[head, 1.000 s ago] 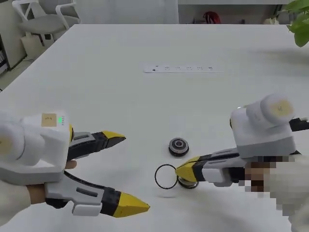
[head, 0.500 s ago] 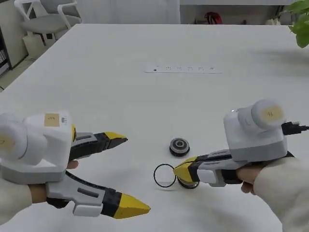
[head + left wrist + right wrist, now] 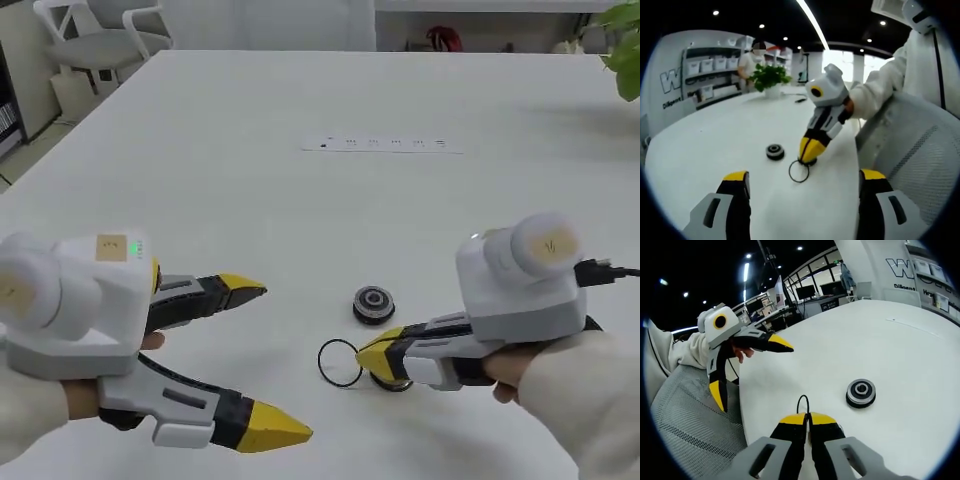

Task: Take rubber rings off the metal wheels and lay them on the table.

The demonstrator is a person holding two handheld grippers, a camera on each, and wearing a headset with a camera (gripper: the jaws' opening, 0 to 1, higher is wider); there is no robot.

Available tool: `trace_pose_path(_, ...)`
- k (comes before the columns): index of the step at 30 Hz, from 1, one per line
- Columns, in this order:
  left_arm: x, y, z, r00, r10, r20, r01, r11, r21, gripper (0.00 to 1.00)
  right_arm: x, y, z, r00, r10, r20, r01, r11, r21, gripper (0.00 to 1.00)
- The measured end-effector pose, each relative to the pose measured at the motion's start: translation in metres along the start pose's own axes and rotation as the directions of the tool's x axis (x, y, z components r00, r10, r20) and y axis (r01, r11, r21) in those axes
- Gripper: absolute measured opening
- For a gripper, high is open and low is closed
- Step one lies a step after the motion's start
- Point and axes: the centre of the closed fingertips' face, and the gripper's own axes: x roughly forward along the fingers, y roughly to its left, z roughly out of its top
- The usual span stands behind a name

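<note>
The right tool (image 3: 372,352), jaws clamped on the rubber ring (image 3: 338,362), could drag its metal wheel (image 3: 395,382) across the worktop (image 3: 300,200); the left tool (image 3: 275,360) waits with jaws apart.

rubber ring (image 3: 803,396) partly hidden between fingers (image 3: 792,420)

an open office: white meeting table (image 3: 300,100), swivel chair (image 3: 95,45), desk monitors (image 3: 806,291), wall shelves (image 3: 710,70).
</note>
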Motion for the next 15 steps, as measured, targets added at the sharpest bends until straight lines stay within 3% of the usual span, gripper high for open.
trace_pose_path(15,-0.0014,0.0020,-0.0004,1.0000,0.007,-0.002,-0.007,1.000,0.000,0.91,0.0019,0.0008,0.0003,1.0000,-0.005,-0.005,0.005,0.999,-0.047,0.06)
